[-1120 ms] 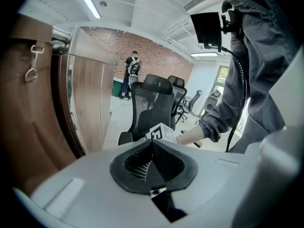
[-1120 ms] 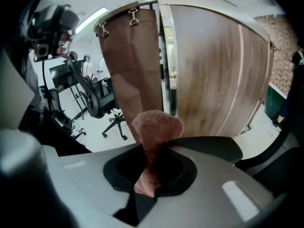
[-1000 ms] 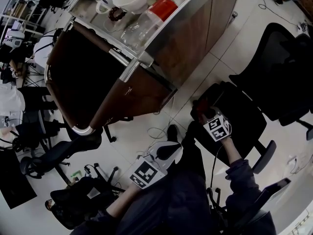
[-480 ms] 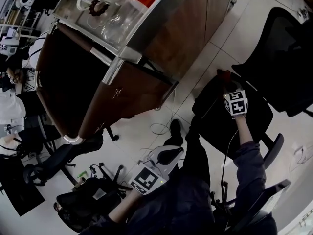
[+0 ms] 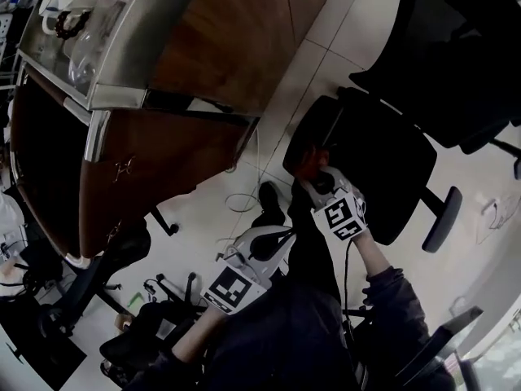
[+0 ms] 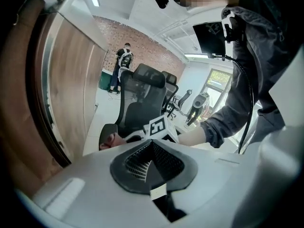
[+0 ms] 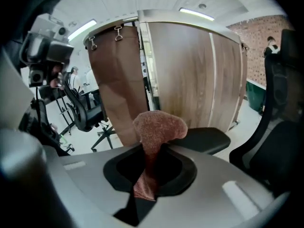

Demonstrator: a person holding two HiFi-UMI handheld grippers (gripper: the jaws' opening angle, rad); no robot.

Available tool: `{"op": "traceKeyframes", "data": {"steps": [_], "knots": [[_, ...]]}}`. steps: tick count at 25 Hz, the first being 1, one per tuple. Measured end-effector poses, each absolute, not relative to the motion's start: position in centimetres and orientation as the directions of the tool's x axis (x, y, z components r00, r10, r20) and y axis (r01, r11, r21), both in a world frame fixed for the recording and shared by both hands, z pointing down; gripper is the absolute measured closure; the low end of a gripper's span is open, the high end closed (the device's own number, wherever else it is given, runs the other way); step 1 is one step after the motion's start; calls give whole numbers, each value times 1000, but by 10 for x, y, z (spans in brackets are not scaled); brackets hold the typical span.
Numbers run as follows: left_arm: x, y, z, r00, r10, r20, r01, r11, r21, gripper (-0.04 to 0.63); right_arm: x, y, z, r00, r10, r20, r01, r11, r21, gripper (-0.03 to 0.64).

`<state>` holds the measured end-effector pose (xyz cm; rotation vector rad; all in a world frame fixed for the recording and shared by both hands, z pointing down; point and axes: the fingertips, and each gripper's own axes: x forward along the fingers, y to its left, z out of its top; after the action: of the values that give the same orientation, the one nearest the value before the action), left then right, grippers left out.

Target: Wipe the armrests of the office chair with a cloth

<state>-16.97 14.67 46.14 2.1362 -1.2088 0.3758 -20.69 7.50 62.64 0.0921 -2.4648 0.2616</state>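
A reddish-brown cloth (image 7: 156, 126) is bunched in my right gripper (image 7: 148, 169), which is shut on it. In the head view the cloth (image 5: 312, 163) presses on the near end of the black chair's left armrest (image 5: 313, 129), with the right gripper (image 5: 320, 177) just behind it. That armrest pad (image 7: 206, 139) lies right beyond the cloth in the right gripper view. My left gripper (image 5: 279, 239) hangs lower, off the chair, its jaws shut on nothing. The left gripper view shows the left gripper (image 6: 152, 164), the chair (image 6: 140, 91) and the cloth (image 6: 110, 139) on the armrest.
A wooden cabinet (image 5: 220, 39) with a metal top stands left of the chair. The chair's other armrest (image 5: 440, 218) is at the right, its seat (image 5: 383, 165) between. Further office chairs (image 5: 122, 259) crowd the lower left. A cable (image 5: 240, 202) lies on the white floor.
My right gripper has slid the cloth along the armrest, out toward the chair back and then back to its near end. The head view has swung. The left gripper stayed low.
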Motion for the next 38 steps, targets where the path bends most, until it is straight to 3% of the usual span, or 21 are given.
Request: {"op": "traceKeyframes", "data": {"steps": [4, 13, 28, 38], "knots": [[-161, 137, 467, 560, -641, 525, -827, -392, 402, 578, -184, 107, 629, -795, 27, 606, -157, 956, -247, 569], [-167, 138, 477, 561, -612, 557, -827, -382, 413, 578, -143, 6, 696, -739, -156, 656, -511, 764, -394, 569], [-185, 125, 498, 562, -566, 603, -827, -385, 410, 578, -191, -40, 833, -653, -77, 753, -575, 698, -428, 569], [-190, 123, 489, 579, -587, 566, -815, -399, 420, 578, -191, -34, 781, -713, -111, 693, -569, 669, -478, 569]]}}
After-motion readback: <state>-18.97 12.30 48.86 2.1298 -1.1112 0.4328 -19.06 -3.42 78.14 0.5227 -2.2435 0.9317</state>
